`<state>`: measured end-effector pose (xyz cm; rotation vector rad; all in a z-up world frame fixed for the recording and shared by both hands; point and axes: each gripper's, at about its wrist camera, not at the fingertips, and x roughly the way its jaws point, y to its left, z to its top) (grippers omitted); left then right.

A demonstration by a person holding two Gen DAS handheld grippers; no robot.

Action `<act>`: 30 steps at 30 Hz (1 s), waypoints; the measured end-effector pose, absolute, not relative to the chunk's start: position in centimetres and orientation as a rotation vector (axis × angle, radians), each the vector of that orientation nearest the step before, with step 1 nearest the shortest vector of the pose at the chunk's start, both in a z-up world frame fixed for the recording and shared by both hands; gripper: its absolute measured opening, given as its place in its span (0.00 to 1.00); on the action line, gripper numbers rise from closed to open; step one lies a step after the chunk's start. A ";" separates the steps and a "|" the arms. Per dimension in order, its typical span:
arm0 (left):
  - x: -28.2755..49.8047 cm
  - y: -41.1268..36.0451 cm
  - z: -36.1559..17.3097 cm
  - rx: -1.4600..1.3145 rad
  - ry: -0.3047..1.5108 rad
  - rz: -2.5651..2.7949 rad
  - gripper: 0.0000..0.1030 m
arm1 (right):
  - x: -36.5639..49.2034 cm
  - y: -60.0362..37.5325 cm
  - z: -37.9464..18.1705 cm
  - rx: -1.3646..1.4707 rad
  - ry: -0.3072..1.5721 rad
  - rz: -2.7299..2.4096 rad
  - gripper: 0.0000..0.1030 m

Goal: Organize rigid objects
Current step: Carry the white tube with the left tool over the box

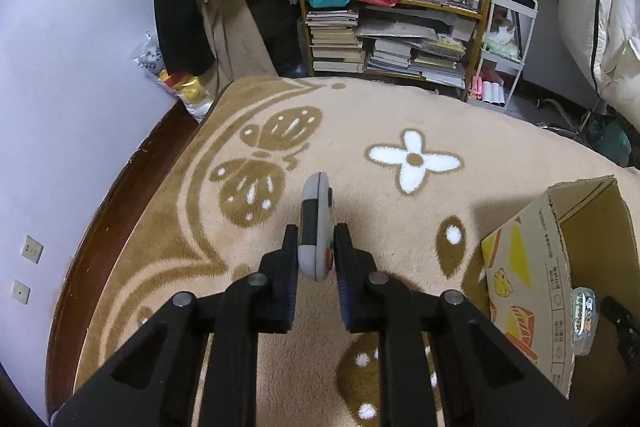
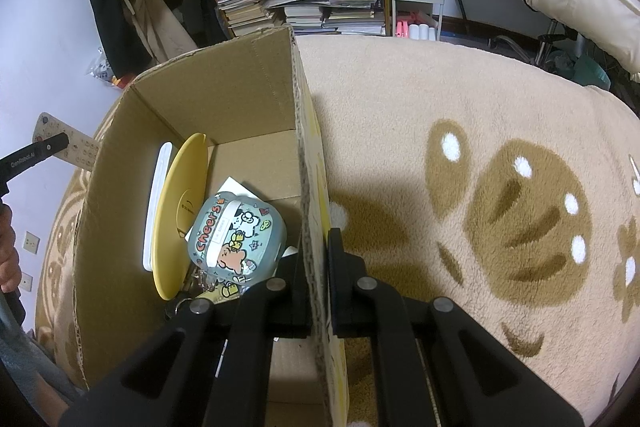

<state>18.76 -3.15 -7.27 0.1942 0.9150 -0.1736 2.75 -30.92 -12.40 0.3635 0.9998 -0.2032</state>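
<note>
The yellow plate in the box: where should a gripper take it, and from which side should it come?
Grip the plate at its upper rim, coming down from above through the open top of the box. It stands on edge, leaning against the left wall beside a white lid, so only the rim offers two opposite faces. The jar crowds its lower right, so the top is likely the freest part.

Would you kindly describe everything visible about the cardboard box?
The cardboard box is plain brown corrugated board inside, with yellow and orange cartoon print on its outer wall. It stands upright and open-topped on the beige patterned blanket. The right tongs are closed on its right wall, one finger inside, one outside. Inside lie a yellow disc leaning on a white flat piece, a teal "Cheers" container and some keys.
</note>
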 end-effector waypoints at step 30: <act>8.0 -10.0 6.0 0.168 0.725 -0.508 0.15 | 2.8 -30.8 -12.4 0.366 0.999 -0.203 0.07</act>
